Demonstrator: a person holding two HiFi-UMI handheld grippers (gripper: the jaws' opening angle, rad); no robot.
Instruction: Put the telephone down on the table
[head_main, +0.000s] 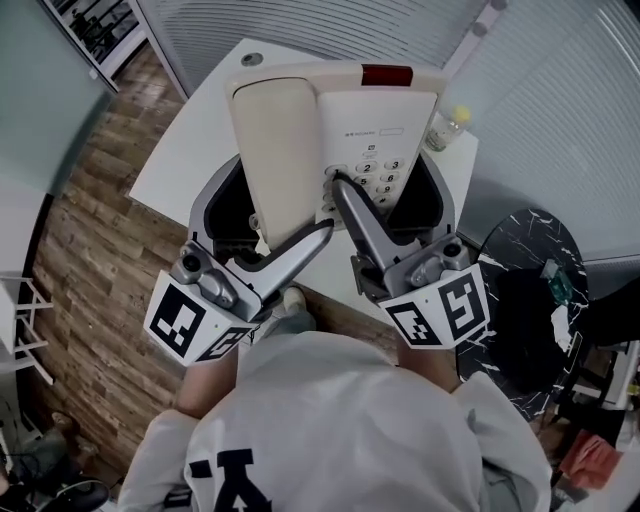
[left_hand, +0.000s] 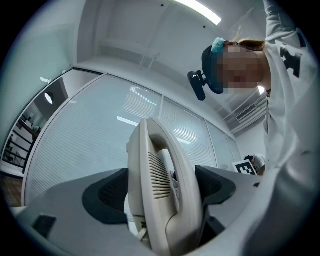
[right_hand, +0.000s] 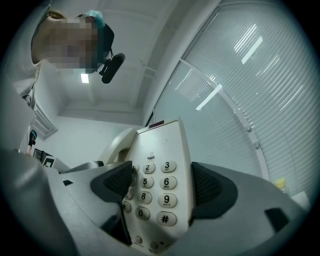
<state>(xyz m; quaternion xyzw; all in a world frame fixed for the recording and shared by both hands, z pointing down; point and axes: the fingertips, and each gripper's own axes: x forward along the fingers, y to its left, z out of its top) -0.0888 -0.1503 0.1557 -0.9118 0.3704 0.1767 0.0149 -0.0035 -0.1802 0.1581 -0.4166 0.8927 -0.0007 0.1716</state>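
Left gripper clamps the handset side of the telephone, and right gripper clamps its keypad side. Between them the telephone is held aloft over the white table, with a small bottle beyond the right gripper.

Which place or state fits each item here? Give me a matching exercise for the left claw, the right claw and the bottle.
Column one:
1. left claw
2. right claw
3. bottle

Column two:
a. stands near a corner of the table
b. shut on the keypad side of the telephone
c. shut on its handset side

Pairs: 1-c, 2-b, 3-a.
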